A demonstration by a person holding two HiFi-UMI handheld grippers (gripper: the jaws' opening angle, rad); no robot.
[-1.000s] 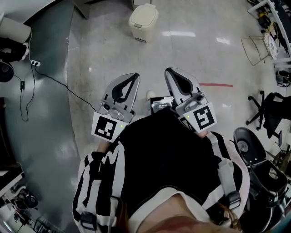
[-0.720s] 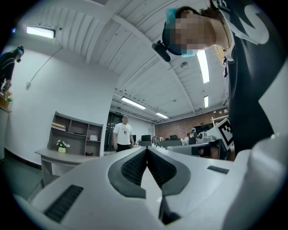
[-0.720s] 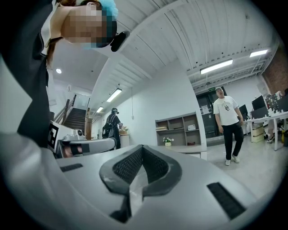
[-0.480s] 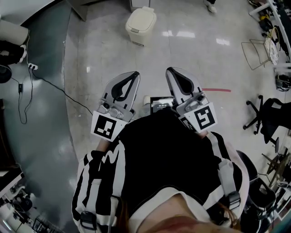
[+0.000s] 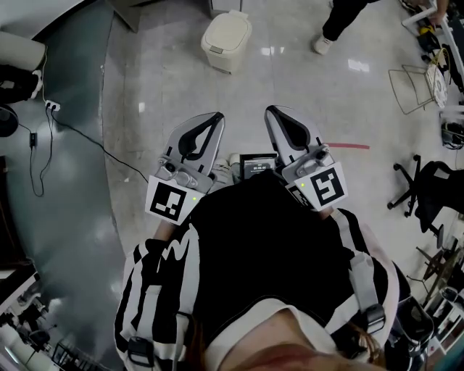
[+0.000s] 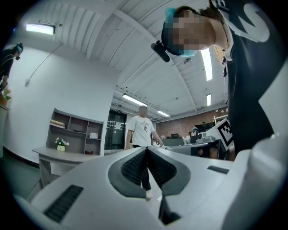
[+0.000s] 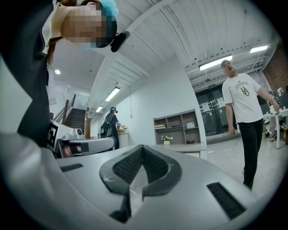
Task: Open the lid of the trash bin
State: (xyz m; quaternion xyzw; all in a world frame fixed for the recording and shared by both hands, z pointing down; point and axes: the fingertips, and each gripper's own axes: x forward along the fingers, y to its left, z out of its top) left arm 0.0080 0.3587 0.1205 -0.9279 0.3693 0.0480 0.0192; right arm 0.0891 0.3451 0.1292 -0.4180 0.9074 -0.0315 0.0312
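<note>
Two grippers are up in front of the person's chest, side by side, both pointing forward over the floor. The left gripper (image 5: 214,117) has its jaws pressed together, pads meeting tip to tip with nothing between them; the left gripper view (image 6: 146,148) confirms it, only open room showing past the tips. Same story for the right gripper (image 5: 270,110): jaws closed on nothing, and the right gripper view (image 7: 142,147) shows the ribbed pads meeting at a point.

And the trash bin (image 5: 227,32)? Well ahead of both sets of fingertips, standing on the pale floor (image 5: 333,94), roughly in line with the gap between the two grippers, a touch nearer the left one's line. Its cream lid (image 5: 227,26) lies flat and shut. Neither gripper is anywhere close to it.

Beyond the right fingertips and off to their right, a walking person's leg and shoe (image 5: 337,22) cross the floor. Left of the left gripper, a black cable (image 5: 87,134) trails away.
</note>
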